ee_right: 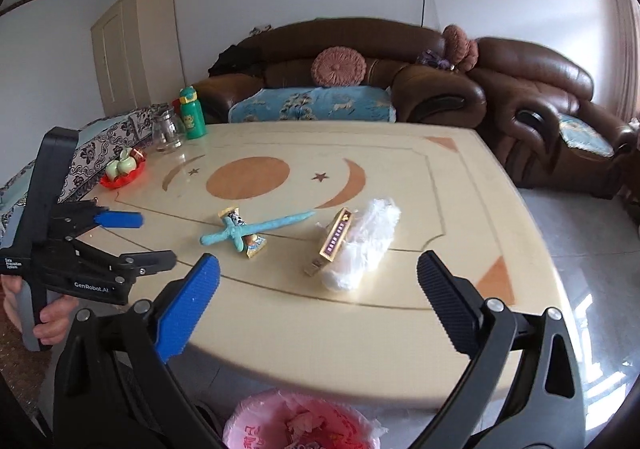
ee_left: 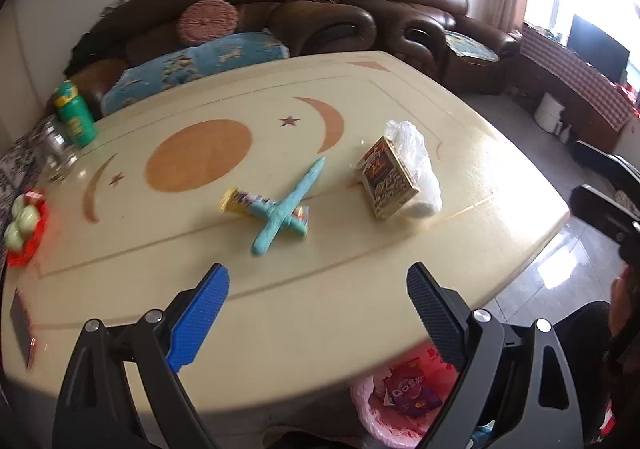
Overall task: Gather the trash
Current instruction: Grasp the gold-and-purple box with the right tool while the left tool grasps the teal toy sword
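Observation:
On the cream table (ee_left: 320, 289) lie a turquoise toy sword (ee_left: 286, 207) across a yellow snack wrapper (ee_left: 240, 203), a small printed box (ee_left: 386, 179) and a crumpled white plastic bag (ee_left: 416, 165). The right wrist view shows the sword (ee_right: 256, 229), wrapper (ee_right: 252, 243), box (ee_right: 335, 241) and bag (ee_right: 364, 249) too. A bin lined with a pink bag (ee_left: 400, 401) (ee_right: 300, 425) stands below the table's near edge and holds wrappers. My left gripper (ee_left: 318, 313) (ee_right: 156, 241) is open and empty above the near edge. My right gripper (ee_right: 318, 303) is open and empty.
A green bottle (ee_left: 74, 115), a glass jar (ee_left: 58, 151) and a red dish with green cups (ee_left: 24, 227) stand at the table's left end. A dark flat object (ee_left: 22, 327) lies near the left corner. A brown sofa (ee_left: 320, 17) stands behind the table.

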`<state>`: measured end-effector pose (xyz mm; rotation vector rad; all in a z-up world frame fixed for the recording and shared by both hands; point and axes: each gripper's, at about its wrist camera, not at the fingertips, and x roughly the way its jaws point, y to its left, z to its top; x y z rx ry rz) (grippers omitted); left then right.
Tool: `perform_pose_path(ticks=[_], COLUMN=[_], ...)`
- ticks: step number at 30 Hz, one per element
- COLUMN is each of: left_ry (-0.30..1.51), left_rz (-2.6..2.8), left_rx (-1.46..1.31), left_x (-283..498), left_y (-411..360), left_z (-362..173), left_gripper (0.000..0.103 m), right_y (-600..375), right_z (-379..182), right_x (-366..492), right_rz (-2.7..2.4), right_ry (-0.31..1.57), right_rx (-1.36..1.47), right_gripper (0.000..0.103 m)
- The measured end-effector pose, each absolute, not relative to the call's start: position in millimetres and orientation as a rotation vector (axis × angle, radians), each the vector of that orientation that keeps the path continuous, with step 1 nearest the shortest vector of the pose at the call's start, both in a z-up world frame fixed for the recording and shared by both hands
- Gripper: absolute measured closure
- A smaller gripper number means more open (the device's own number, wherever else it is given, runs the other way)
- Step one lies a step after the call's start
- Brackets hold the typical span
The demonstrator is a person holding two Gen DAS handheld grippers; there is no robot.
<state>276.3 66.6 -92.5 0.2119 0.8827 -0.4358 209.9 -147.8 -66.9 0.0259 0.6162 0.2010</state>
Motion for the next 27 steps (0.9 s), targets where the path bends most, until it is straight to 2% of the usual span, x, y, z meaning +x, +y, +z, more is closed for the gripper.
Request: perform_pose_path(ticks=[10, 20, 22, 24, 27], left_ry=[0.998, 1.044, 1.055, 1.074, 1.098], left_rz=[-0.644, -0.722, -0.731, -0.74, -0.748], left_rx=[0.288, 0.376, 0.387, 0.387, 0.39], left_x=[369, 411, 415, 421, 427], left_y=[41, 17, 14, 11, 7], left_z=[-119, -146, -153, -159, -168], left_gripper=[0.015, 0.015, 0.016, 0.018, 0.019], right_y=[-141, -137, -139, -140, -141], right_z=[-120, -156, -161, -165, -173], right_x=[288, 330, 334, 340, 349], right_rz=[0.253, 0.296, 0.303, 0.321, 0.322], right_ry=[0.7, 0.747, 0.762, 0.78, 0.809], right_rx=[0.06, 0.075, 0.086, 0.094, 0.09], right_gripper=[0.007, 0.008, 0.011, 0.035, 0.037])
